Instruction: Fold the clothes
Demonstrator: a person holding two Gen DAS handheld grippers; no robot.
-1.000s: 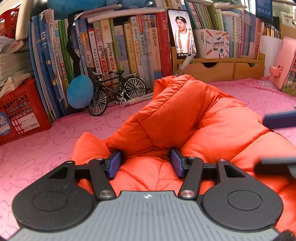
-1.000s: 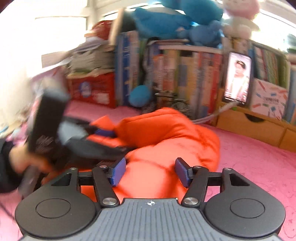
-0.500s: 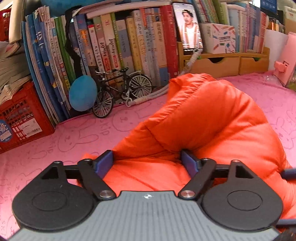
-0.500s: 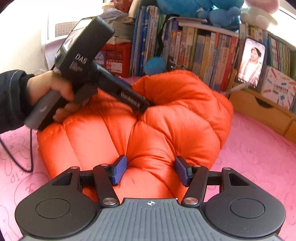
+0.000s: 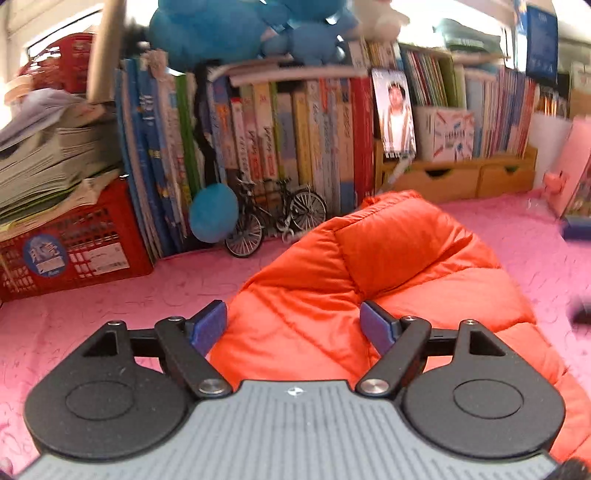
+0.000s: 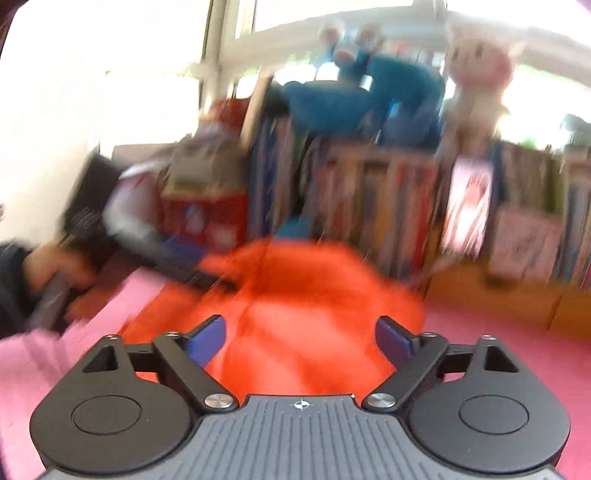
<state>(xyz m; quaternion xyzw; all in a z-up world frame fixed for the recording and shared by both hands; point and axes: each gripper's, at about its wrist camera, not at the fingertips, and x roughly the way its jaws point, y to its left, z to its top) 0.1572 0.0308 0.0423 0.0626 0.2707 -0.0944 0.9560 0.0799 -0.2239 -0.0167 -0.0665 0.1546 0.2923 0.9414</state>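
An orange puffer jacket (image 5: pixel 388 280) lies bunched in a folded heap on the pink cloth (image 5: pixel 110 295). My left gripper (image 5: pixel 293 325) hovers above its near edge, open, with nothing between the blue pads. In the blurred right wrist view the same jacket (image 6: pixel 295 317) fills the middle. My right gripper (image 6: pixel 299 338) is open over it and holds nothing. At the left of that view a hand (image 6: pixel 55 269) holds the left gripper's black body (image 6: pixel 122 221), whose fingers reach to the jacket's far left side.
A row of books (image 5: pixel 280 140) lines the back, with a red crate (image 5: pixel 70 243), a model bicycle (image 5: pixel 273 218) and a blue ball (image 5: pixel 213 212) in front. Wooden drawers (image 5: pixel 458 181) and a pink stand (image 5: pixel 572 170) sit at the right. Plush toys (image 5: pixel 240 26) rest on top.
Both grippers have lifted and pulled back from the jacket, and their jaws stand wider. The jacket lies lower and flatter than before. The right wrist view has tilted up and blurred.
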